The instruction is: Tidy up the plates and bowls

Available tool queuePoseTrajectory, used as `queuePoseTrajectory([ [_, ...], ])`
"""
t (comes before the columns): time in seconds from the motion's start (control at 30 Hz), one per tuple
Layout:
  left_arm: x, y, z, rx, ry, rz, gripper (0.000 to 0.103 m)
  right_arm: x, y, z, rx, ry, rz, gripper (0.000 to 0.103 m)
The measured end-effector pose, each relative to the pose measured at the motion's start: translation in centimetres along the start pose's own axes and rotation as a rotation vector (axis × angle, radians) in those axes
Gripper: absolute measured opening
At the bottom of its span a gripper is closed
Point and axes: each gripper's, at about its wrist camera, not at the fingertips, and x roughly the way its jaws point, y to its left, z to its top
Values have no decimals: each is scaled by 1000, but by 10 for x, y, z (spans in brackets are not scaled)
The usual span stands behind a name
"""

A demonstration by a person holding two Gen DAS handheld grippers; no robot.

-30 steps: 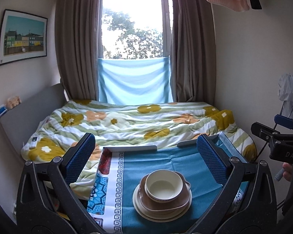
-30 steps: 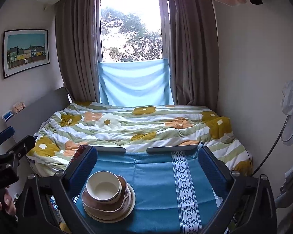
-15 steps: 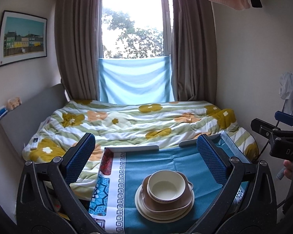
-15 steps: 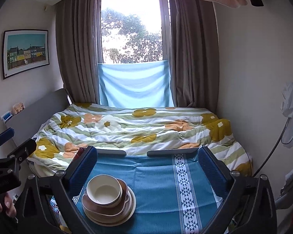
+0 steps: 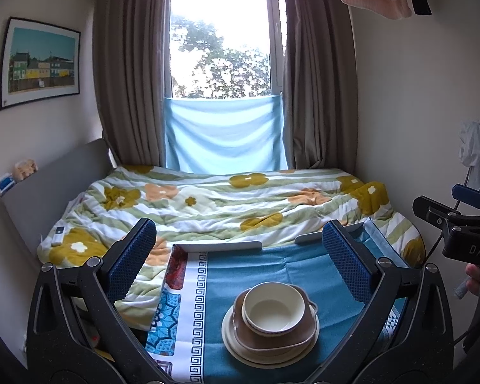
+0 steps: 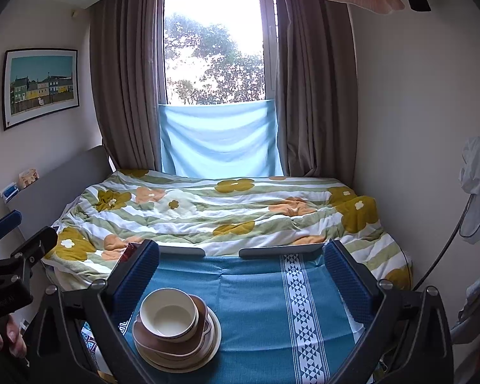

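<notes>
The bed (image 5: pixel 227 198) with its flowered quilt fills the room behind, and against its foot stands the small table (image 5: pixel 272 256) under a teal patterned cloth, just as a second ago. On that cloth the stack of dishes sits in one pile: a cream plate (image 5: pixel 233 342) at the bottom, a brown two-handled dish (image 5: pixel 272 339) on it, and a cream bowl (image 5: pixel 273 307) nested on top, upright and empty. In the left wrist view the pile lies toward the near edge of the table, right of the cloth's white key-pattern border; in the right wrist view the same plate (image 6: pixel 212 342), brown dish (image 6: pixel 204 313) and bowl (image 6: pixel 169 315) lie near the table's left near corner. Over the last second the stack has crept slightly lower and nearer in both views, so both cameras have eased a little forward or down, while nothing on the table has shifted. The left gripper (image 5: pixel 236 259) hangs above the cloth with its blue padded fingers (image 5: pixel 131 257) spread wide apart, the stack lying between and below them, untouched. The right gripper (image 6: pixel 240 272) is likewise spread wide, holding nothing, with its left pad (image 6: pixel 137 275) just beside the bowl's rim in the picture; whether it touches cannot be told.
</notes>
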Motion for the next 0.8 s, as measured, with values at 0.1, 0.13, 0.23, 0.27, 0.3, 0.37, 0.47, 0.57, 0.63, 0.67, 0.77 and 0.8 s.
queuePoseTrajectory([
  [0.1, -1, 0, 0, 2, -2, 6, 103, 0, -1, 0, 2, -3, 2, 102],
  [0.13, -1, -1, 0, 2, -3, 7, 103, 1, -1, 1, 2, -4, 2, 102],
  [0.23, -1, -1, -1, 3, -2, 12, 103, 1, -2, 1, 2, -3, 2, 102],
  [0.27, -1, -1, -1, 3, -3, 12, 103, 0, -1, 0, 2, -2, 2, 102],
  [0.3, -1, -1, -1, 3, -2, 12, 103, 0, -1, 1, 2, -1, 2, 102],
  [0.37, -1, -1, -1, 4, -3, 14, 103, 1, -2, 1, 2, -3, 0, 102],
  [0.47, -1, -1, -1, 4, -4, 17, 103, 1, -1, 1, 2, -3, 2, 102],
  [0.57, -1, -2, -2, 3, -4, 19, 103, 1, -2, 1, 2, -4, 1, 102],
  [0.63, -2, -2, -2, 4, -5, 21, 103, 2, -5, 2, 4, -9, -2, 102],
  [0.67, -1, -2, -2, 4, -5, 21, 103, 2, -6, 2, 5, -11, -3, 102],
  [0.77, -1, -2, -2, 5, -5, 22, 103, 4, -9, 3, 5, -15, -9, 102],
  [0.8, -1, -2, -2, 5, -5, 22, 103, 3, -8, 2, 5, -15, -9, 102],
])
